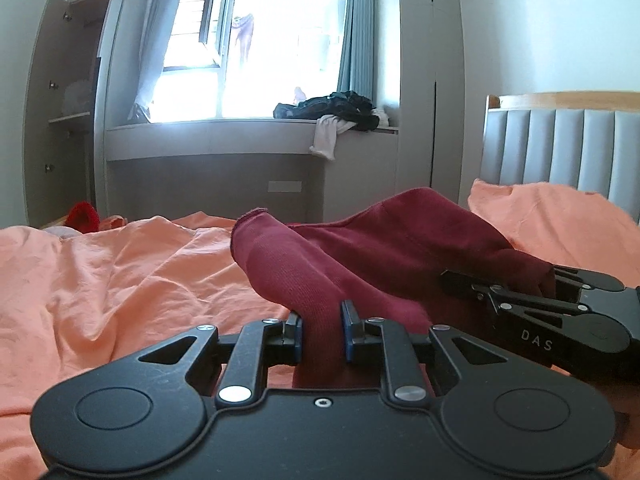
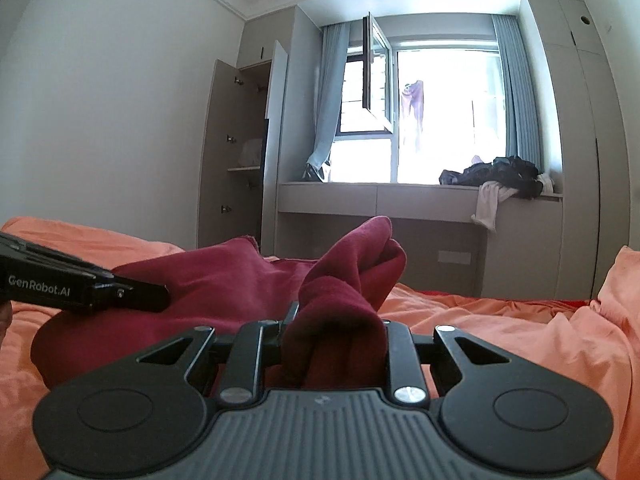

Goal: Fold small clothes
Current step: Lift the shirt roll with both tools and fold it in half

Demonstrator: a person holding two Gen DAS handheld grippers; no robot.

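Note:
A dark red knitted garment (image 1: 360, 248) lies bunched on the orange bed sheet (image 1: 120, 272). My left gripper (image 1: 321, 320) is shut on a ribbed strip of it that runs between the fingers. My right gripper (image 2: 334, 320) is shut on another bunched part of the same garment (image 2: 224, 280), which covers its fingertips. The right gripper shows at the right of the left wrist view (image 1: 560, 308), reaching into the cloth. The left gripper's body shows at the left of the right wrist view (image 2: 80, 288).
An orange pillow (image 1: 552, 216) and a grey padded headboard (image 1: 568, 144) are at the right. A window bench holds a pile of dark and white clothes (image 1: 340, 116). An open wardrobe (image 1: 68, 112) stands at the left. A red item (image 1: 82, 216) lies at the far bed edge.

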